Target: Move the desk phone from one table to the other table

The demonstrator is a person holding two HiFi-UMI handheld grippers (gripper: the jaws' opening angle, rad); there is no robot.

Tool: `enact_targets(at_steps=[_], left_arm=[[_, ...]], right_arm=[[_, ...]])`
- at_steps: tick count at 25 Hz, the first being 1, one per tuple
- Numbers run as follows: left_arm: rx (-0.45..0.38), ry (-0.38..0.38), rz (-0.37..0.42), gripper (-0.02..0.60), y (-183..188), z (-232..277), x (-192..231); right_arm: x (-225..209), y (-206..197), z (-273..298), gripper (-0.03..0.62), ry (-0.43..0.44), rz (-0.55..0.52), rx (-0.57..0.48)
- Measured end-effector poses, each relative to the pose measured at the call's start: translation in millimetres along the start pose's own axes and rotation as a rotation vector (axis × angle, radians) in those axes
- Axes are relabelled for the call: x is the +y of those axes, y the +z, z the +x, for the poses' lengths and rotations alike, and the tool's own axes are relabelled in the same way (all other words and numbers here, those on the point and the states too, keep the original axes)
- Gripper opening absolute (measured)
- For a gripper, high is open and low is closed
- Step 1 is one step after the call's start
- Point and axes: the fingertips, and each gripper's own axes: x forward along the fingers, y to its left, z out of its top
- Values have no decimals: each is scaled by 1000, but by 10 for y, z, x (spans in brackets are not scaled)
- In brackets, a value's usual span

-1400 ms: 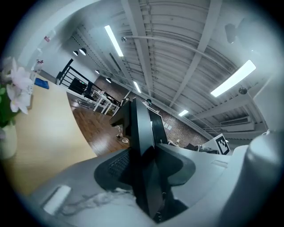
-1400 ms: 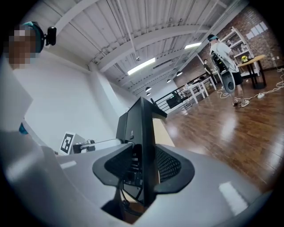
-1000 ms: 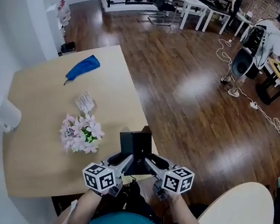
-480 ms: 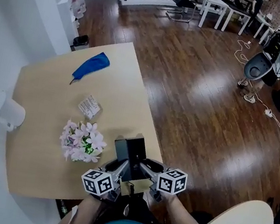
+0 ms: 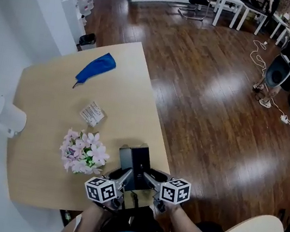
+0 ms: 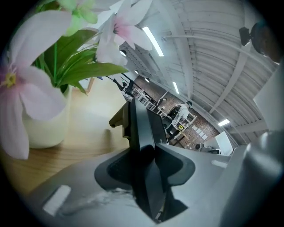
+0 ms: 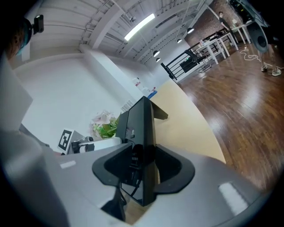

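Desk phone (image 5: 136, 162) sits pinched between both grippers' (image 5: 127, 174) (image 5: 149, 175) fingers (image 6: 116, 170).

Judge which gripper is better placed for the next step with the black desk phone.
Right, marginally. The left gripper and right gripper are both shut on the black desk phone, but the left crowds the pink flower bouquet, while the right has only the light wooden table edge beside it.
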Motion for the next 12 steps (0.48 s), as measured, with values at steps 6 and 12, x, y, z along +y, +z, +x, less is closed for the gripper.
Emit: enact_targets(at_steps=[6,12], left_arm=[[5,19,-16,164,-71,15,92],[2,22,-6,170,-77,32,112]], right_arm=[[-44,-81,76,147,-21,8,18],[-75,-84,114,169,-34,20,-3]])
